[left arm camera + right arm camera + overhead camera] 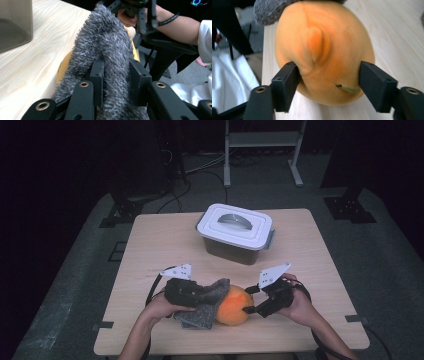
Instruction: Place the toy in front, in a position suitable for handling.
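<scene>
Two things are being worked together at the near edge of the desk (150, 240): a grey fuzzy cloth (204, 306) and an orange soft toy (234, 306), which lie touching, the cloth draped against the toy's left side. On the left, the left gripper (116, 75) is clamped on a thick fold of the cloth; its fingers (98, 75) press into the pile from both sides, and the cloth rises ahead of them and leans over the toy. In the middle, the toy rests on the wood, with the cloth covering only a strip along one flank and most of the orange surface bare. On the right, the right gripper (329, 85) brackets the toy: its fingers (284, 86) stand wide on either side of the rounded body, the left one touching the plush, the right one at its edge, though whether they squeeze it firmly I cannot tell. Farther back, well apart from all this, a lidded white box (234, 232) sits shut near the desk's far side. My reading is that the work is at an early to middle stage: both things are in hand and brought together, but the wiping or wrapping of the toy has hardly covered it, and the box remains unopened.
</scene>
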{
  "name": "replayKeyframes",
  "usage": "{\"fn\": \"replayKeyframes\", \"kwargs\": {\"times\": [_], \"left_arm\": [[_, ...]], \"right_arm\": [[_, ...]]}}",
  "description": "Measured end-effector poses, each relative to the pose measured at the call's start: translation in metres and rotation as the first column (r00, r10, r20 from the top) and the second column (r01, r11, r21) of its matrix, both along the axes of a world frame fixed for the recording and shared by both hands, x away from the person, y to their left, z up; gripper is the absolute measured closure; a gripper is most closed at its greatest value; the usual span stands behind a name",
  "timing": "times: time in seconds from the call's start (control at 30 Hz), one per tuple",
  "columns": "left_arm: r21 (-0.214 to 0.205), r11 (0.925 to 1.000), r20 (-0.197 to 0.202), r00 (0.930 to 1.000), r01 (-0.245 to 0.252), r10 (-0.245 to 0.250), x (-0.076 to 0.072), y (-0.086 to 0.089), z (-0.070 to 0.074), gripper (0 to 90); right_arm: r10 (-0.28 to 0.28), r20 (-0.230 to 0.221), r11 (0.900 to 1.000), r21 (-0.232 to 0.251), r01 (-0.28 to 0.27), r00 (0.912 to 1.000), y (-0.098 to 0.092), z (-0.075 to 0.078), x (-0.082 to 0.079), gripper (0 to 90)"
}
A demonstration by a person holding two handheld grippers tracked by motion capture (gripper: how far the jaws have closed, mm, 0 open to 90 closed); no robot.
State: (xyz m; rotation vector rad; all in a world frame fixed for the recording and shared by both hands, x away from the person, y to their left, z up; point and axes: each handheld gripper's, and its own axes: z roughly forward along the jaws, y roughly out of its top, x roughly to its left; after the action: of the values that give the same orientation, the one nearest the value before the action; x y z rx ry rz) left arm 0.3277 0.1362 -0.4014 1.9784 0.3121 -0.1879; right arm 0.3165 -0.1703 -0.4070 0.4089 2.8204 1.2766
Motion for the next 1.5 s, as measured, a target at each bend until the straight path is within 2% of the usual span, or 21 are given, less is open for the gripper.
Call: {"fn": "replayKeyframes", "kwargs": {"times": [0.03,0.07,0.17,0.23,0.33,0.4,0.47,0.53,0.6,0.67,0.73,0.77,0.8,0.9,1.07,1.1,1.2,1.3,1.37,1.43,1.5], "left_arm": [[0.003,1.0000,0.008,1.0000,0.005,-0.005,-0.002,-0.004,0.001,67.7],[0.001,1.0000,0.009,0.9999,0.005,-0.005,-0.003,-0.005,0.001,67.7],[0.002,0.9999,0.016,0.9998,0.010,-0.010,-0.005,-0.012,0.002,67.7],[0.007,0.9998,0.024,0.9995,0.021,-0.021,-0.006,-0.017,0.003,67.7],[0.014,0.9995,0.031,0.9991,0.028,-0.029,-0.008,-0.021,0.003,67.8],[0.016,0.9995,0.029,0.9992,0.027,-0.027,-0.007,-0.019,0.003,67.8],[-0.004,0.9999,0.012,0.9999,0.010,-0.009,-0.004,-0.013,0.003,67.8],[-0.011,0.9999,0.015,0.9999,0.002,-0.002,-0.003,-0.007,0.005,67.7],[-0.013,0.9999,0.020,0.9998,0.000,0.000,-0.003,-0.005,0.006,67.8],[-0.028,0.9996,0.042,0.9991,-0.001,0.002,-0.005,0.003,0.016,67.8],[-0.044,0.9990,0.055,0.9984,-0.004,0.007,-0.007,0.008,0.023,67.8],[-0.044,0.9990,0.055,0.9984,-0.004,0.007,-0.007,0.008,0.023,67.8],[-0.038,0.9992,0.060,0.9981,-0.011,0.013,-0.008,0.010,0.025,67.8],[-0.009,0.9998,0.061,0.9980,-0.015,0.016,-0.007,0.009,0.021,67.8],[-0.057,0.9977,0.031,0.9988,-0.036,0.038,-0.002,0.016,0.017,67.7],[-0.052,0.9977,0.027,0.9987,-0.042,0.043,-0.001,0.017,0.015,67.7],[-0.046,0.9977,0.001,0.9987,-0.050,0.051,0.001,0.016,0.007,67.5],[-0.051,0.9978,-0.013,0.9991,-0.042,0.041,0.002,0.011,0.001,67.5],[-0.052,0.9976,-0.015,0.9988,-0.047,0.046,0.003,0.001,-0.002,67.5],[-0.060,0.9963,-0.014,0.9980,-0.062,0.061,0.003,-0.002,-0.003,67.4],[-0.064,0.9959,-0.014,0.9979,-0.064,0.064,0.003,-0.003,-0.004,67.5]], "right_arm": [[0.017,0.036,0.9991,-0.039,-0.016,0.9992,0.002,0.006,-0.007,30.1],[0.022,0.047,0.9987,-0.046,-0.020,0.9986,0.003,0.010,-0.010,29.2],[0.036,0.062,0.9988,-0.034,-0.034,0.9974,0.006,0.016,-0.016,25.5],[0.048,0.094,0.9968,-0.069,-0.042,0.9944,0.012,0.014,-0.019,22.6],[0.040,0.091,0.9955,-0.089,-0.032,0.9951,0.022,0.005,-0.016,21.7],[0.034,0.067,0.9971,-0.071,-0.030,0.9972,0.023,0.004,-0.012,31.6],[0.039,0.056,0.9983,-0.045,-0.037,0.9977,0.022,0.006,-0.009,42.1],[0.048,0.029,0.9988,-0.014,-0.048,0.9984,0.022,0.009,-0.005,47.5],[0.057,0.031,0.9983,0.007,-0.057,0.9979,0.026,0.013,-0.002,48.4],[0.069,0.030,0.9971,0.029,-0.070,0.9972,0.031,0.017,-0.001,48.3],[0.080,0.004,0.9940,0.074,-0.080,0.9968,0.036,0.017,0.001,48.0],[0.080,0.004,0.9940,0.074,-0.080,0.9968,0.036,0.017,0.001,48.0],[0.093,-0.026,0.9901,0.108,-0.090,0.9953,0.039,0.013,0.006,46.6],[0.094,-0.041,0.9917,0.091,-0.090,0.9947,0.041,0.007,0.010,44.7],[0.067,-0.092,0.9921,0.112,-0.057,0.9935,0.021,-0.003,0.020,37.4],[0.061,-0.112,0.9931,0.107,-0.049,0.9918,0.017,-0.004,0.022,35.9],[0.025,-0.122,0.9942,0.107,-0.012,0.9922,0.002,-0.006,0.026,35.5],[-0.006,-0.116,0.9935,0.113,0.019,0.9932,-0.007,-0.008,0.026,33.4],[-0.024,-0.099,0.9956,0.088,0.033,0.9948,-0.008,-0.005,0.023,31.2],[-0.041,-0.052,0.9976,0.054,0.044,0.9978,-0.008,0.001,0.017,30.9],[-0.049,-0.041,0.9981,0.035,0.051,0.9979,-0.008,0.005,0.014,29.5]]}}
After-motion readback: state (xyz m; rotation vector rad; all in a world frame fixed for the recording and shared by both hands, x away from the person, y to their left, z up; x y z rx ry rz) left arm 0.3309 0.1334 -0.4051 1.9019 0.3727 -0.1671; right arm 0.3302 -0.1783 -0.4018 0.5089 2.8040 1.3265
